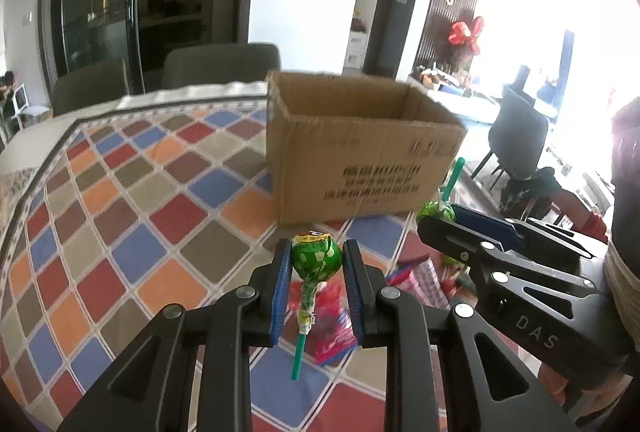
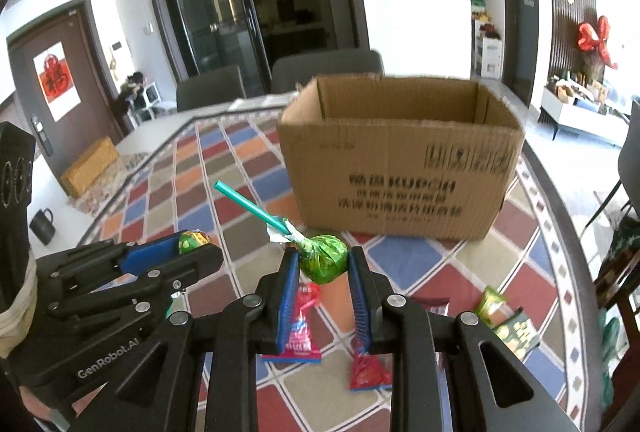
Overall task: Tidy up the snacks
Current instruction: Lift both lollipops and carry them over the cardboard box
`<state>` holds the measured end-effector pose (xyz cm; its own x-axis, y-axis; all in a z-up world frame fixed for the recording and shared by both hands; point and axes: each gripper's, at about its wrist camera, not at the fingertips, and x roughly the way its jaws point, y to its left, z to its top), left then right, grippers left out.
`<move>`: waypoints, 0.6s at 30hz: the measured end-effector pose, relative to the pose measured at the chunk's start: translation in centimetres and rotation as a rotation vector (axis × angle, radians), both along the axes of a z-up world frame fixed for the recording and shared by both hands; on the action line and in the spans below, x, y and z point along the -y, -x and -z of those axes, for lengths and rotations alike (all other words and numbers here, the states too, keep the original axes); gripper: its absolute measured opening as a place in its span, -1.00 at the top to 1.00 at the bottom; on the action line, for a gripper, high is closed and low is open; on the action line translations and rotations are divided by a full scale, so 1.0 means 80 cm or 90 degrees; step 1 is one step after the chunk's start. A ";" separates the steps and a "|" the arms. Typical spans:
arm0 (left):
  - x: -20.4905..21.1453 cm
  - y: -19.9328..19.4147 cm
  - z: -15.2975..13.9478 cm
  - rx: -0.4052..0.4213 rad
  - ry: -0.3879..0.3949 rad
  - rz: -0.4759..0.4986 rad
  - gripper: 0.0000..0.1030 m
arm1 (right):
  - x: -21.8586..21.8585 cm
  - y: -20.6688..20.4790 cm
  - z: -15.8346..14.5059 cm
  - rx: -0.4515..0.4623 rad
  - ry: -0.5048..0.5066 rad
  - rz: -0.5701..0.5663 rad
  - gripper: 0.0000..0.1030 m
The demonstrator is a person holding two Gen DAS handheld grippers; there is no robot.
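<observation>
Two green-wrapped lollipops: I have one (image 1: 316, 259) clamped in the left gripper (image 1: 317, 264), one (image 2: 324, 259) in the right gripper (image 2: 325, 264), both off the chequered tablecloth (image 1: 132, 216), facing the open cardboard box (image 1: 360, 160) near the far edge, presumably their destination.

Two green-wrapped lollipops (image 1: 317, 259) (image 2: 324, 259) with teal sticks, each clamped above the open cardboard box's (image 2: 400, 168) near side.

My lollipop (image 1: 317, 259) has a glossy crinkled foil wrapper and a smooth plastic stick, the box (image 1: 360, 152) is matt corrugated cardboard, the bench cloth (image 1: 120, 216) looks woven, and my left hand-held gripper (image 1: 316, 264) is matt black plastic.
</observation>
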<state>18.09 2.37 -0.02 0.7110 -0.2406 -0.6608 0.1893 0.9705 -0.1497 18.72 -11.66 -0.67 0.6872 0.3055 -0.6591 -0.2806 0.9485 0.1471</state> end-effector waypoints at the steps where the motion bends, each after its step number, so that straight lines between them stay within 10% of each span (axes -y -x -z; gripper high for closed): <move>1: 0.002 -0.001 -0.006 0.007 0.000 0.002 0.49 | 0.002 0.001 -0.004 0.006 -0.002 0.002 0.50; 18: 0.043 -0.046 -0.095 0.096 -0.005 0.025 0.49 | 0.049 -0.033 -0.095 0.116 -0.032 0.045 0.50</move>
<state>21.81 -1.09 7.57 0.7919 -0.2657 -0.5498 0.2474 0.9628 -0.1089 21.33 -15.56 6.91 0.8149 0.2808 -0.5070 -0.2391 0.9598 0.1473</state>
